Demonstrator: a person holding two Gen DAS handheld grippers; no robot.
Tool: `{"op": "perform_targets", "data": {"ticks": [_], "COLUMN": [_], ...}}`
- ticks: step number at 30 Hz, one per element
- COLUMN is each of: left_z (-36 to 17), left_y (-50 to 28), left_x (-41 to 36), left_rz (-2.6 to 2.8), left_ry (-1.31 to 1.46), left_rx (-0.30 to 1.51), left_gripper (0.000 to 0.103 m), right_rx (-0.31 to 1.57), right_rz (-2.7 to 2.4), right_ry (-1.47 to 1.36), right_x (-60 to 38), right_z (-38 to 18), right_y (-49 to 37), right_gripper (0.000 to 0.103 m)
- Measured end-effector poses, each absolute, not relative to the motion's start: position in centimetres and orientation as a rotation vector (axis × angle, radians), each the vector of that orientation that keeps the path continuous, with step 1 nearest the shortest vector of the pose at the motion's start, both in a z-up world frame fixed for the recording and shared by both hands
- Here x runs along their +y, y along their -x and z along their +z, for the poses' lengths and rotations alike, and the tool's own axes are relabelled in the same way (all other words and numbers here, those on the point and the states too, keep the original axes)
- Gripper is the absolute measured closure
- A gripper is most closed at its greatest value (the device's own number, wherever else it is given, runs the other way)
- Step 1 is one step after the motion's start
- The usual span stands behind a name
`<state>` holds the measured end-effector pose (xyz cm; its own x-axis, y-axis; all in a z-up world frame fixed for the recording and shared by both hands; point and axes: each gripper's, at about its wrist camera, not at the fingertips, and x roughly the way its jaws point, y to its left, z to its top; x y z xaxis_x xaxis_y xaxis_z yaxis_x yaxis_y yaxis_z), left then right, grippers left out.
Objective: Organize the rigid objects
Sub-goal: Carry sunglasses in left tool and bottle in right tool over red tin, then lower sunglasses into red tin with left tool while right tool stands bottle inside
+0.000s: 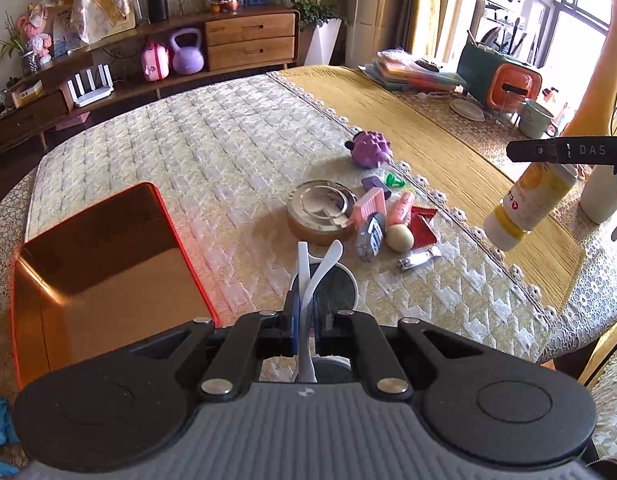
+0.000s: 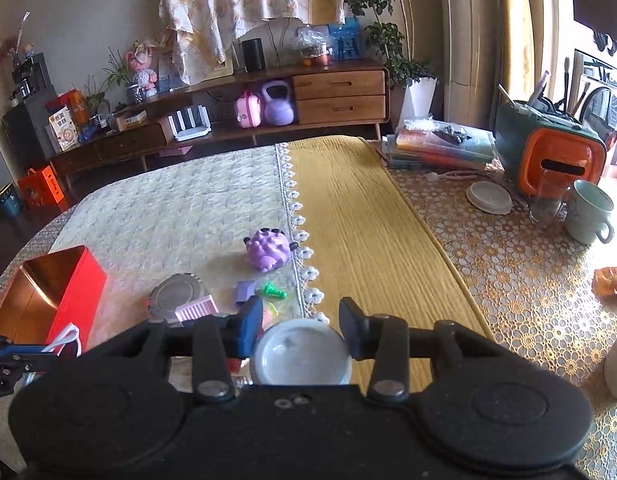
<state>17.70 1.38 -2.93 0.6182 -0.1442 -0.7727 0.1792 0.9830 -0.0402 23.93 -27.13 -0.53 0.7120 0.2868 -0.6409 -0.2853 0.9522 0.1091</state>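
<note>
My left gripper (image 1: 306, 312) is shut on white-framed sunglasses (image 1: 328, 276), held above the quilted cloth just right of the red box (image 1: 100, 264). My right gripper (image 2: 300, 324) is shut on a yellow-and-white bottle (image 2: 302, 354); the bottle also shows in the left wrist view (image 1: 528, 204), hanging above the yellow runner. A pile lies on the cloth: round metal tin (image 1: 322, 212), pink comb (image 1: 370, 206), purple spiky toy (image 1: 370, 148), nail clipper (image 1: 418, 259), egg-shaped ball (image 1: 398, 238), red packet (image 1: 422, 226), green toy (image 1: 394, 180).
The red box stands open, with a copper lining, at the left (image 2: 48, 296). On the right end of the table are a mug (image 2: 588, 212), a glass (image 2: 548, 200), a small plate (image 2: 488, 197), an orange-green case (image 2: 556, 156) and stacked folders (image 2: 440, 148).
</note>
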Motion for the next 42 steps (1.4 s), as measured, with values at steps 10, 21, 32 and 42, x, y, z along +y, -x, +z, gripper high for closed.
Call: {"op": "perform_targets", "data": {"ticks": [10, 21, 32, 42], "left_z": [-0.6, -1.6, -5.5, -7.9], "left_y": [-17.8, -19.2, -22.5, -24.2], "left_x": [7.7, 15.9, 20.6, 21.1], "left_rz": [-0.086, 0.052, 0.149, 0.155], "left_ry": [-0.031, 0.022, 0.068, 0.068], "left_rx": [0.857, 0.877, 0.941, 0.970], "left_gripper": [0.096, 0.096, 0.096, 0.096], "right_rx": [0.697, 0.658, 0.718, 0.727], "right_rz": [0.492, 0.685, 0.759, 0.754], "right_ry": [0.080, 0.120, 0.081, 0.032], "right_x": [-17.8, -4.8, 3.0, 2.4], "right_z": [2.6, 4.2, -0.7, -3.4], "right_y": [-24.5, -25.4, -27.6, -27.5], "right_gripper": [0.062, 0.062, 0.062, 0.062]}}
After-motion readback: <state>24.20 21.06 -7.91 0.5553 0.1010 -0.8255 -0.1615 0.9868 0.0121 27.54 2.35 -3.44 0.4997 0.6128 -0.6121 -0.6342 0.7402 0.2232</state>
